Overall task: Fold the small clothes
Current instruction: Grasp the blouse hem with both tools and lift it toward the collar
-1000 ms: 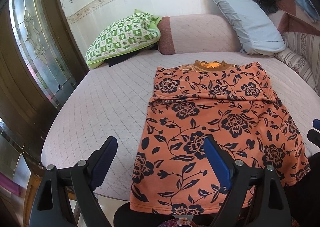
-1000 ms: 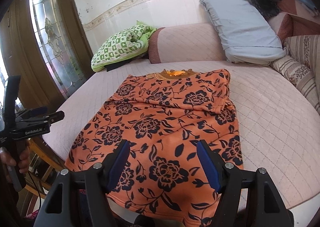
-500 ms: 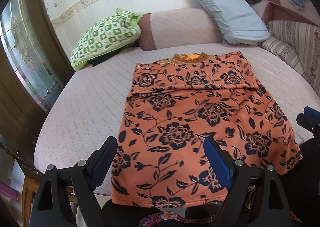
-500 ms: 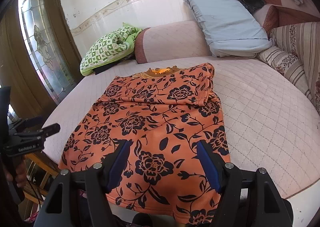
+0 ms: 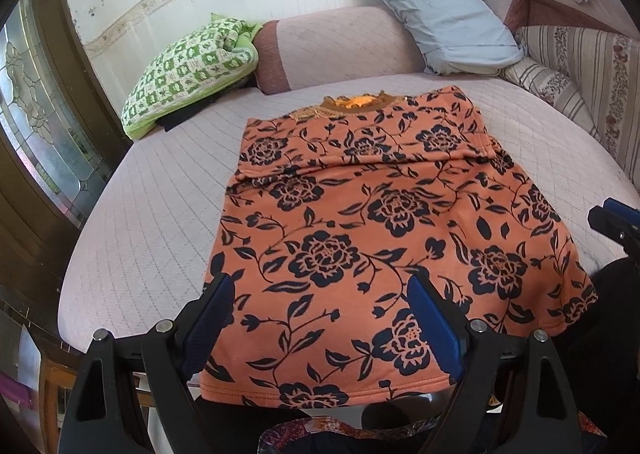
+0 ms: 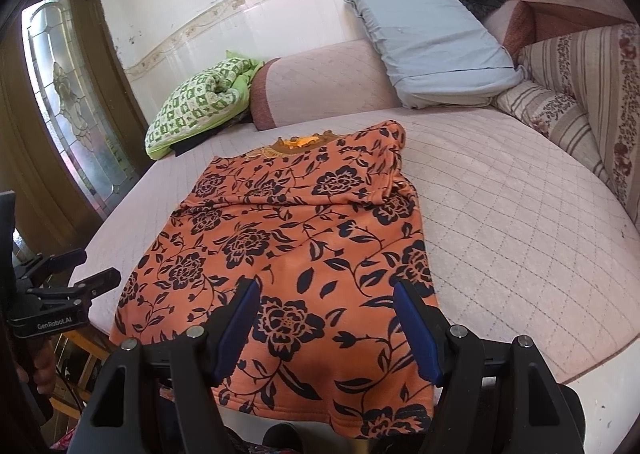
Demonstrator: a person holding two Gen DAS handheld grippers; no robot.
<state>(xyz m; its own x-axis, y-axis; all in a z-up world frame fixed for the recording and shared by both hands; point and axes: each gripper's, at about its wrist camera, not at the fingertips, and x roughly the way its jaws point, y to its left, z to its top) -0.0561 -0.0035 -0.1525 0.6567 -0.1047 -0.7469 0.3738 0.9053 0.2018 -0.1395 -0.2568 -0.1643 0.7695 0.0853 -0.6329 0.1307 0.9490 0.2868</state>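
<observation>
Both tools, left tool (image 5: 320,318) and right tool (image 6: 324,318), hang open above the orange floral top (image 5: 360,222); gripping one layer unevenly could skew the fold.

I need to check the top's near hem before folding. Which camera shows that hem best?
The left wrist view: the orange floral top shows its near hem across its width, between the open fingers. The right wrist view shows the top too, but its fingers cover parts of the hem.

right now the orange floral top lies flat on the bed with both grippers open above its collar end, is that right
Not quite: the orange floral top lies flat on the bed, but the open left gripper and right gripper hover above its hem end, as both wrist views show.
</observation>
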